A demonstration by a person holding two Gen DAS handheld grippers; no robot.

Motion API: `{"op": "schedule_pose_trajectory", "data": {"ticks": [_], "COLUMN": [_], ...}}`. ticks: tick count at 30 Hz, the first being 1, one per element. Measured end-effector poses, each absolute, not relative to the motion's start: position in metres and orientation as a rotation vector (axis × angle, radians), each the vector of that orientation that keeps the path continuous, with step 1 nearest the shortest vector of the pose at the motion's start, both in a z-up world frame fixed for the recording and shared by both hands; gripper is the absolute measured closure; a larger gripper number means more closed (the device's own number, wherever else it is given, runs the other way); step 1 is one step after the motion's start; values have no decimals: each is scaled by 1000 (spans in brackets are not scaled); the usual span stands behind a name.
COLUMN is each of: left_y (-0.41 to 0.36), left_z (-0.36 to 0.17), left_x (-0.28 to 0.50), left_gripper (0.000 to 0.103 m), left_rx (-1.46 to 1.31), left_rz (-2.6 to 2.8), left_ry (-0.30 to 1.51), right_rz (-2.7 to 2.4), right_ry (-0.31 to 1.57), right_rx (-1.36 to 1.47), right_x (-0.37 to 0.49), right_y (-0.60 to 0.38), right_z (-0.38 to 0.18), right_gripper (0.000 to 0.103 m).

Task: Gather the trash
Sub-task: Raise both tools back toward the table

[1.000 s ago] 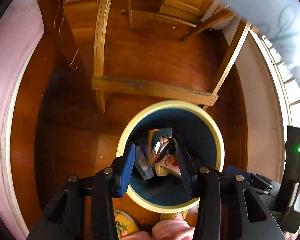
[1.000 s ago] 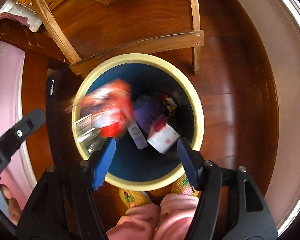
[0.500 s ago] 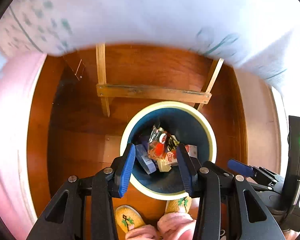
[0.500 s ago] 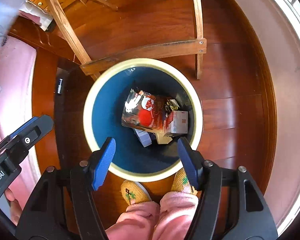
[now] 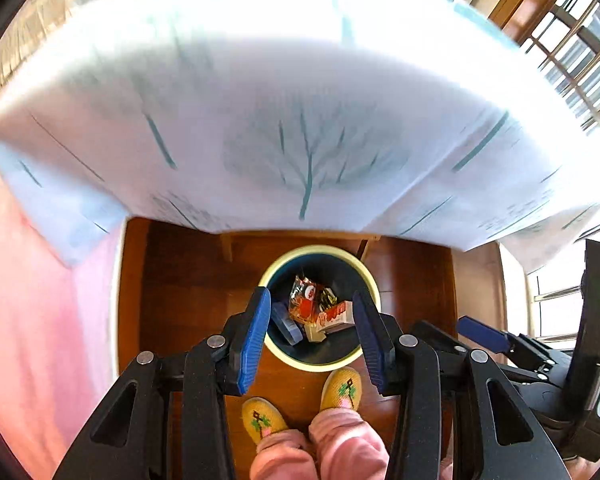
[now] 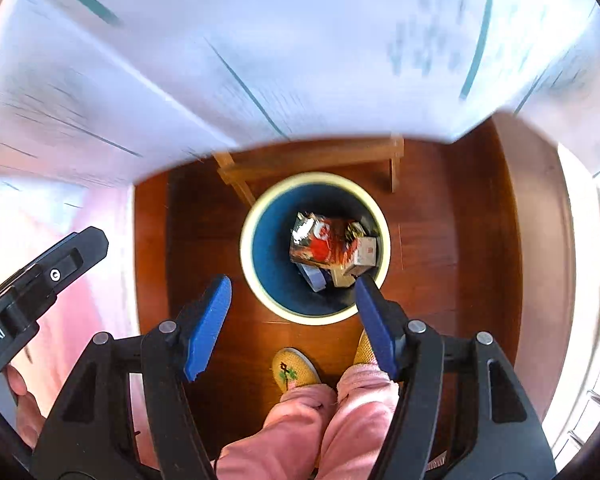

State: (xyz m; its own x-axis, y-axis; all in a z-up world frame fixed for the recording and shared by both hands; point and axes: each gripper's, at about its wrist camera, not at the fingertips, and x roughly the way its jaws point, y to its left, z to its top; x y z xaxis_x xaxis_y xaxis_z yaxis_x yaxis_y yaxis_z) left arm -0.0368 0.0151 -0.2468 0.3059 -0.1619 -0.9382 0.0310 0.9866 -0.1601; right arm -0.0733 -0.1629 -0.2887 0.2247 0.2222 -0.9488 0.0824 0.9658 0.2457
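Observation:
A round bin (image 5: 370, 280) with a cream rim and dark blue inside stands on the wooden floor, also in the right wrist view (image 6: 252, 268). It holds trash: a red and silver wrapper (image 5: 305, 304) (image 6: 320, 242), a small carton (image 5: 334, 314) (image 6: 366, 254) and a blue packet (image 5: 286, 322). My left gripper (image 5: 310, 334) is open and empty, high above the bin. My right gripper (image 6: 292, 310) is open and empty, high above the bin's near left rim.
A table with a white cloth printed with teal trees (image 5: 300, 120) (image 6: 260, 60) fills the upper half of both views; its wooden legs and crossbar (image 6: 312, 158) stand just behind the bin. The person's yellow slippers (image 5: 342, 390) (image 6: 296, 370) stand in front. Pink fabric (image 5: 40, 300) lies left, windows right.
The red wrapper fell from the right gripper into the bin. Both grippers have risen well above the bin, so the tablecloth now fills the upper views.

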Motion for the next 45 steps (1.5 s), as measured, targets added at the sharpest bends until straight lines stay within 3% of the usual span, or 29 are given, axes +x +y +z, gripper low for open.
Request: {"op": "schedule_pose_trajectory", "data": {"ticks": [16, 27, 35, 45], "left_y": [46, 60, 60, 30], "left_z": [-63, 35, 67, 75], "left_x": [-49, -32, -15, 31], "left_gripper": [59, 59, 59, 59], "left_rx": [-103, -78, -59, 23], "left_rz": [-155, -208, -244, -263], "left_ry": [1131, 979, 929, 900], "right_rz": [171, 139, 118, 103], "right_ry": [1176, 1018, 901, 888], "right_rx": [234, 230, 225, 262], "right_x": [-91, -88, -78, -23], "right_y": [-136, -138, -131, -146], "right_z": [-85, 10, 57, 65], "right_gripper": [41, 41, 41, 41]}}
